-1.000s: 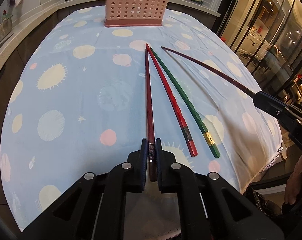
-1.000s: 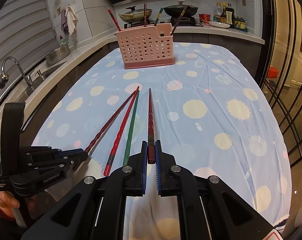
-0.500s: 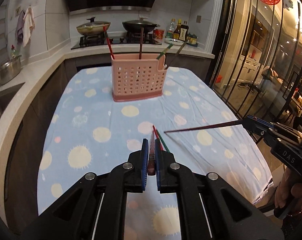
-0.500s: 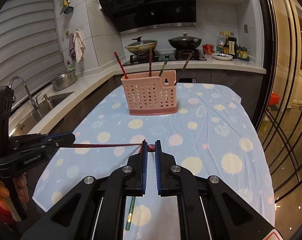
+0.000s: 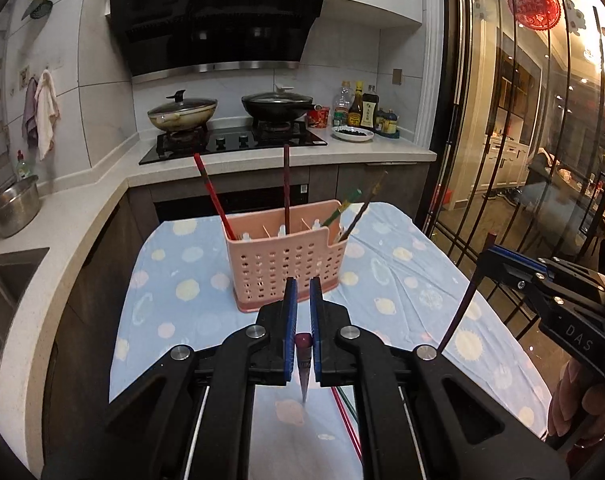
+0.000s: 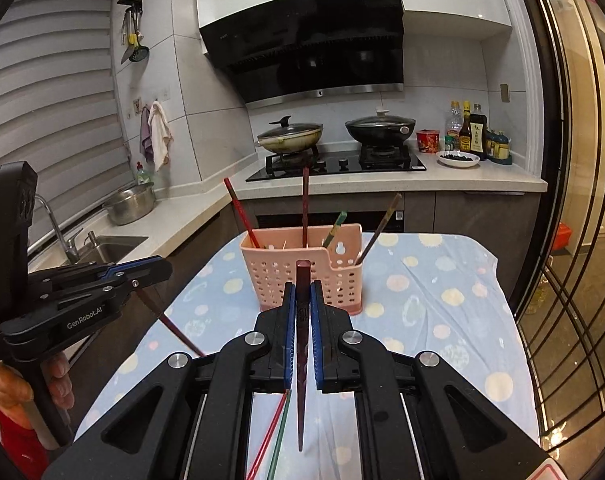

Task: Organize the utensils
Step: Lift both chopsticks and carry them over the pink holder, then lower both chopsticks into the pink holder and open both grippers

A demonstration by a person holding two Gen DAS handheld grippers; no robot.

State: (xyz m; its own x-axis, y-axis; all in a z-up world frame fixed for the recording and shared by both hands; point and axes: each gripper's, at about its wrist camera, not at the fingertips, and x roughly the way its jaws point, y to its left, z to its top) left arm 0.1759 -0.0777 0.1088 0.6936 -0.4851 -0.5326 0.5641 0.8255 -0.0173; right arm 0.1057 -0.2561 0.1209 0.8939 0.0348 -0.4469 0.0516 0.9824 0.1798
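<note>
My left gripper [image 5: 301, 284] is shut on a dark red chopstick [image 5: 303, 360], which hangs tip down above the blue spotted tablecloth [image 5: 182, 280]. A second dark red chopstick [image 6: 301, 340] stands nearly upright, tip down, in my shut right gripper [image 6: 302, 288]. Each gripper shows in the other's view: the right gripper [image 5: 488, 254] on the right, the left gripper [image 6: 164, 270] on the left, both raised over the table. The pink perforated basket [image 5: 286, 264] [image 6: 302, 276] stands ahead and holds several chopsticks. A red chopstick [image 6: 268, 436] and a green chopstick [image 6: 280, 436] lie on the cloth beneath me.
A counter behind the table carries a stove [image 5: 230, 142] with two lidded pans and bottles [image 5: 362, 110]. On the left are a sink [image 6: 110, 246] and a steel pot [image 5: 12, 210]. Glass doors with metal bars [image 5: 502, 160] run along the right side.
Both grippers have risen from the cloth, each lifting its chopstick off the table. The chopsticks have swung from lying flat to hanging tip down, and the views have tilted up toward the kitchen.
</note>
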